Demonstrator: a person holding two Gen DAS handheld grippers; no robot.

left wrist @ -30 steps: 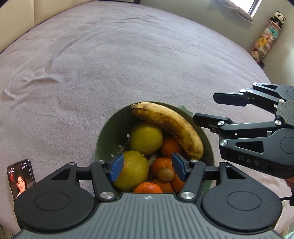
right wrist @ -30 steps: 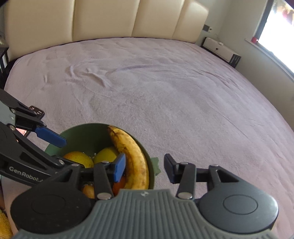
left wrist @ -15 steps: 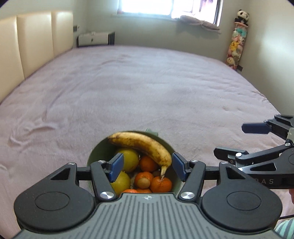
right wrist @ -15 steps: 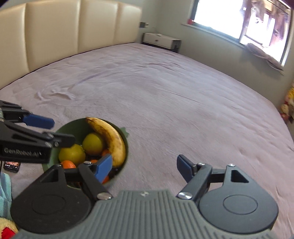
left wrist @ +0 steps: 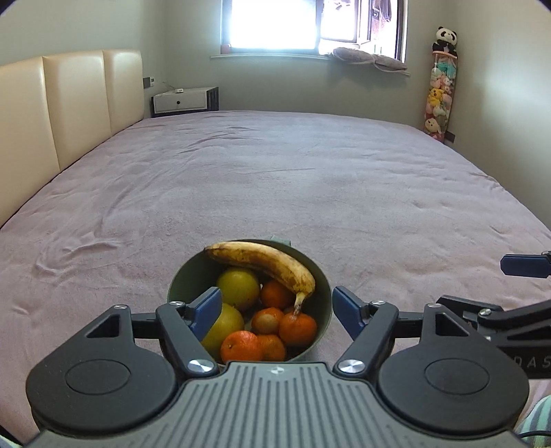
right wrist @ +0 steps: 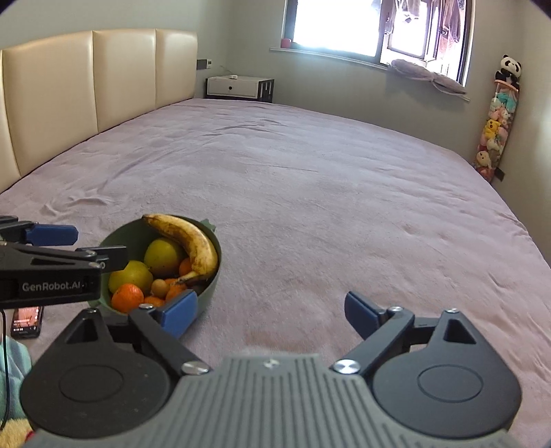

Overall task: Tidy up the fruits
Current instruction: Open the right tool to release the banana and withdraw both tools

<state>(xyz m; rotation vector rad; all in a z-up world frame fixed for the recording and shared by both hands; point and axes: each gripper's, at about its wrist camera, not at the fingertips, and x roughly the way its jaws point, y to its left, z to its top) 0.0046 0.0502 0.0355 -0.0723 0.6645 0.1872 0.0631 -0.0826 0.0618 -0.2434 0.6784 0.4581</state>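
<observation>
Green bowl (left wrist: 311,272) partly hidden behind left gripper (left wrist: 277,312); both grippers' jaws spread, grasping nothing

Lighting: daylight only, as far as we can see, entering through the window (left wrist: 275,24) at the top centre of the left wrist view and the upper right of the right wrist view; we note the panes blown out to white. Room evenly bright; walls slightly dim beside the glare. Shadows: soft, faint along wrinkles of the bedspread (left wrist: 275,179); darker inside the green bowl (left wrist: 179,279). Sheen on the cream headboard (right wrist: 103,75). Distortion: strong fisheye bowing, black vignette at the upper corners. Focus: sharp throughout; we find no motion blur.
</observation>
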